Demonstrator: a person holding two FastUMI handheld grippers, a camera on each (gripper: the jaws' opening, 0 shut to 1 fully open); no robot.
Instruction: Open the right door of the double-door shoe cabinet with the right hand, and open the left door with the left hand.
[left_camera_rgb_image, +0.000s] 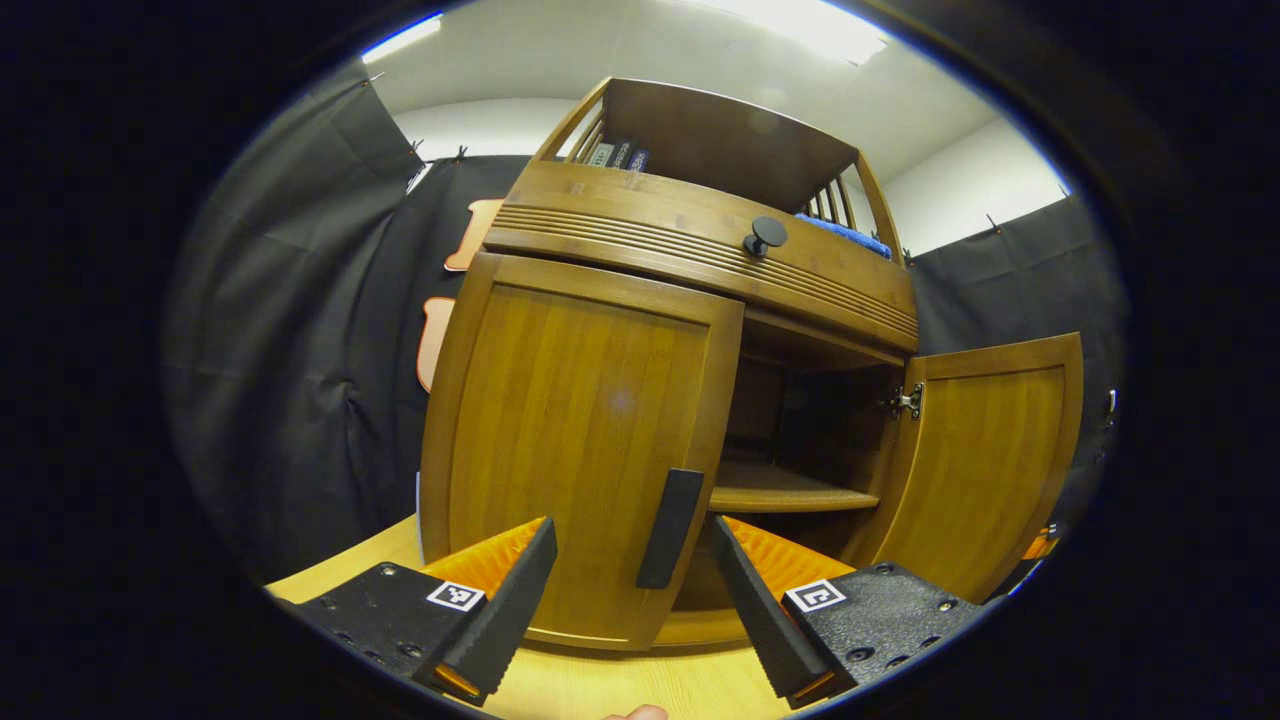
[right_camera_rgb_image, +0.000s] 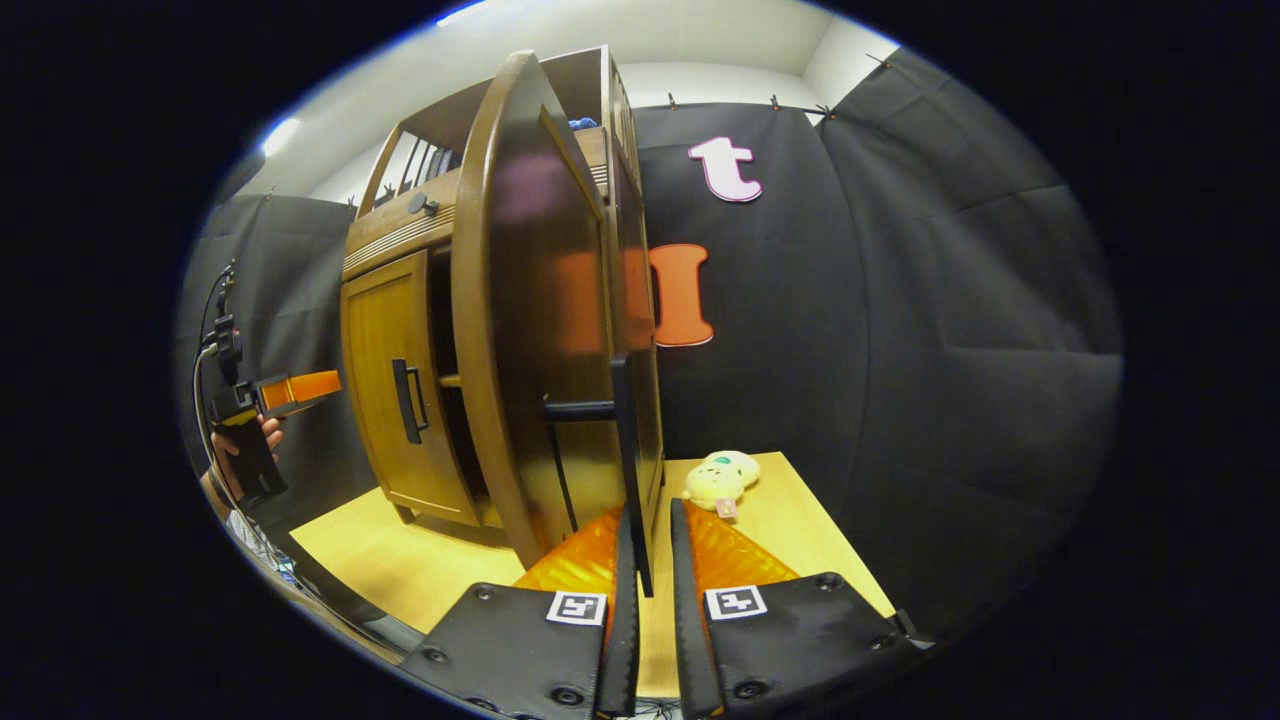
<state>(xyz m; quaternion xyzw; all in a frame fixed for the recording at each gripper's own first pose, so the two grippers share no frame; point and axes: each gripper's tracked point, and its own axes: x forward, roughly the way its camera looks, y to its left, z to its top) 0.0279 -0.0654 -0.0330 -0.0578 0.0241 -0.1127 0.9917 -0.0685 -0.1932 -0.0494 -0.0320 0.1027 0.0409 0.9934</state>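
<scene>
We held the right gripper (right_camera_rgb_image: 647, 560) with jaws pinched on the right door's handle (right_camera_rgb_image: 630, 470), that door (right_camera_rgb_image: 535, 330) swung open from the shoe cabinet (left_camera_rgb_image: 700, 250), while the left gripper (left_camera_rgb_image: 633, 585) hung with jaws wide before the closed left door (left_camera_rgb_image: 580, 440).

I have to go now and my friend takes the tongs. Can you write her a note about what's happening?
Right tongs: shut on the right door's handle; the right door is swung open.
Left tongs: open, just in front of the left door's handle, not gripping it.
Left door: shut.
Done: right door open.
Left: close the left tongs on the handle and pull the left door open.
</scene>
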